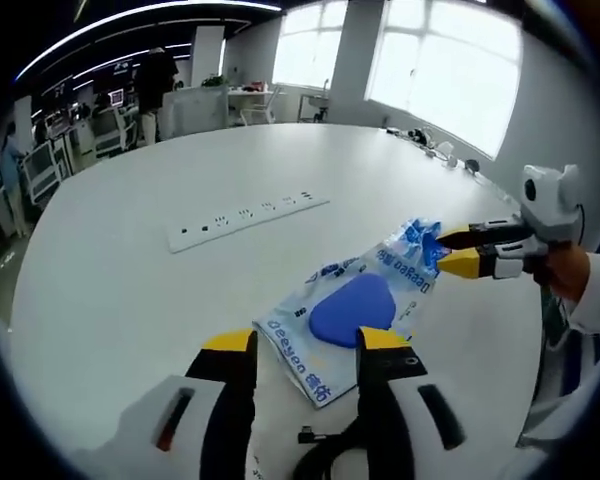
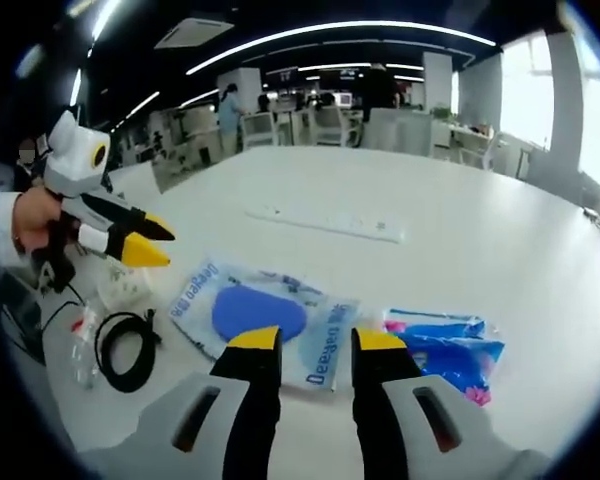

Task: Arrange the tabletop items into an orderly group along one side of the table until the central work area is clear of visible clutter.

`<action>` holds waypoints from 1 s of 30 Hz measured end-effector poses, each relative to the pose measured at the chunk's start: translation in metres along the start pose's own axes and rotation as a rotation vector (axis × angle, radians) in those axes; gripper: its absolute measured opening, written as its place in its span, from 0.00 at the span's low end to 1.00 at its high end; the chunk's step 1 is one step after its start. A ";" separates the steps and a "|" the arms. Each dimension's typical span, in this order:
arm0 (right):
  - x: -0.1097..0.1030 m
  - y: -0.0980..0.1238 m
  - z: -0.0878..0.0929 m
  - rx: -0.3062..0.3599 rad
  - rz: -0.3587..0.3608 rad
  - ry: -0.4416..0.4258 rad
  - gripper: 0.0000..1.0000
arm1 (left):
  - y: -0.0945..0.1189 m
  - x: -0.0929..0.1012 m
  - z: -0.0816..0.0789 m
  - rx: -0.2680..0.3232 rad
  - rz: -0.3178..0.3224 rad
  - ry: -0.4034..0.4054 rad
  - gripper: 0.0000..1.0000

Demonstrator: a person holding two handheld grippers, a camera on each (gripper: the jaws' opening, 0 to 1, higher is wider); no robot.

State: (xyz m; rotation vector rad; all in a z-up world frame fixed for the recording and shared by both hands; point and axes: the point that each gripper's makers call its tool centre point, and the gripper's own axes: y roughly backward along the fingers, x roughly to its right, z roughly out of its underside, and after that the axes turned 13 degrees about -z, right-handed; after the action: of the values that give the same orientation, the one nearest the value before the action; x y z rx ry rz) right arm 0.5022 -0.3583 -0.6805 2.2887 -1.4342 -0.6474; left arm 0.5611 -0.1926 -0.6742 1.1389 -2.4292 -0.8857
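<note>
Both grippers hang over a wide white bench (image 1: 120, 280). From the left gripper view, the left gripper (image 1: 305, 350) has its yellow-tipped jaws spread apart with nothing between them, poised just short of a clear plastic packet (image 1: 350, 320) printed in blue lettering, with a rounded blue item (image 1: 352, 308) sealed inside. That packet lies flat on the bench, directly ahead of the jaws. Beyond it, a second, blue-patterned packet (image 1: 417, 243) sits at the far corner of the first, and the right gripper (image 1: 458, 252), held by a person's hand (image 1: 568, 272), comes in from the right with its tips at that packet; whether it pinches the plastic I cannot tell.

Further back, a long white power strip (image 1: 245, 218) lies across the bench, well apart from the packets. A black cable (image 1: 325, 455) curls near the left gripper's base.

From the right gripper view, the right gripper (image 2: 317, 342) shows its jaws parted and empty, above the near edge of the lettered packet, with the blue-patterned packet just to the right. The black cable lies coiled to the left beside a small clear bag (image 2: 85, 345). Office desks and chairs (image 2: 310, 125) stand in the background.
</note>
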 end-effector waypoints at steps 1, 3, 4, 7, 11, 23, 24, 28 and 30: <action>-0.001 0.001 -0.002 0.003 -0.001 0.005 0.27 | 0.002 0.000 -0.002 0.007 0.002 -0.001 0.41; -0.003 0.003 -0.005 0.002 -0.005 0.015 0.28 | 0.007 -0.001 -0.007 0.018 0.011 0.001 0.42; -0.005 0.003 -0.007 0.007 -0.008 0.016 0.28 | 0.009 -0.001 -0.009 0.026 0.014 -0.001 0.43; -0.009 0.007 -0.014 0.022 -0.014 0.022 0.30 | 0.018 -0.003 -0.018 0.051 0.024 0.006 0.47; -0.017 0.009 -0.022 0.041 -0.027 0.030 0.34 | 0.032 -0.007 -0.028 0.082 0.023 0.009 0.50; -0.050 0.021 -0.048 0.101 -0.080 0.062 0.38 | 0.071 -0.023 -0.046 0.153 0.016 -0.020 0.57; -0.052 0.022 -0.050 0.104 -0.083 0.064 0.38 | 0.075 -0.024 -0.046 0.156 0.014 -0.023 0.57; -0.062 0.026 -0.055 0.122 -0.100 0.064 0.40 | 0.088 -0.031 -0.048 0.173 0.000 -0.031 0.58; -0.066 0.027 -0.058 0.127 -0.104 0.072 0.42 | 0.095 -0.033 -0.049 0.185 -0.004 -0.044 0.58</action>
State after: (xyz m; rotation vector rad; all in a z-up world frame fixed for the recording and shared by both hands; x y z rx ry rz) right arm 0.4888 -0.3062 -0.6059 2.4718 -1.3658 -0.5108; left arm 0.5518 -0.1403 -0.5758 1.1986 -2.5899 -0.7050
